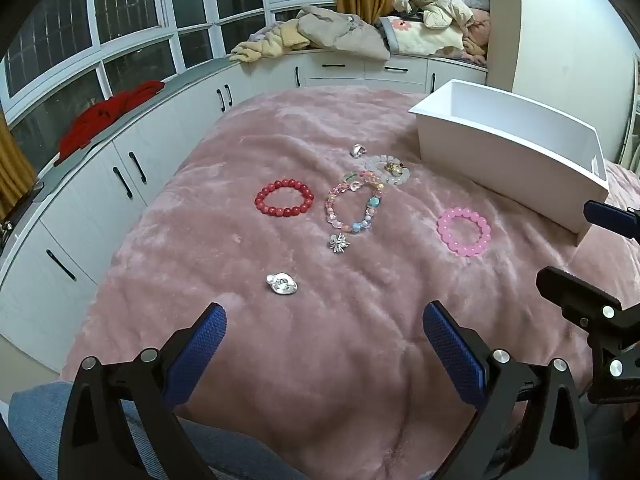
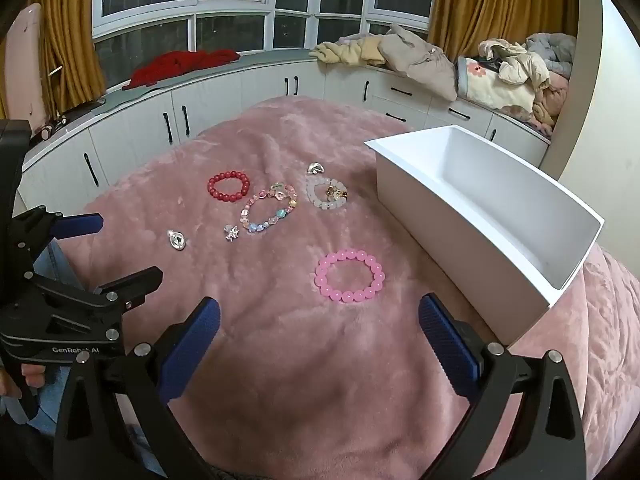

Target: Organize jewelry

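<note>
Blue-padded left gripper (image 1: pixel 325 344) wide open, empty, right gripper (image 2: pixel 319 338) likewise

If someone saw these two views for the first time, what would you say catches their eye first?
Probably the beaded bracelets scattered on the pink blanket: the pink bracelet lying nearest the right gripper, and the red bracelet farther back beside a multicoloured bracelet. Next comes the empty white box standing at the right. Both the right and the left gripper hover open, holding nothing.

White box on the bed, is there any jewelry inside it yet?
No, the white box shows only a bare white interior, and the pink bracelet and other pieces lie outside it on the pink blanket.
</note>
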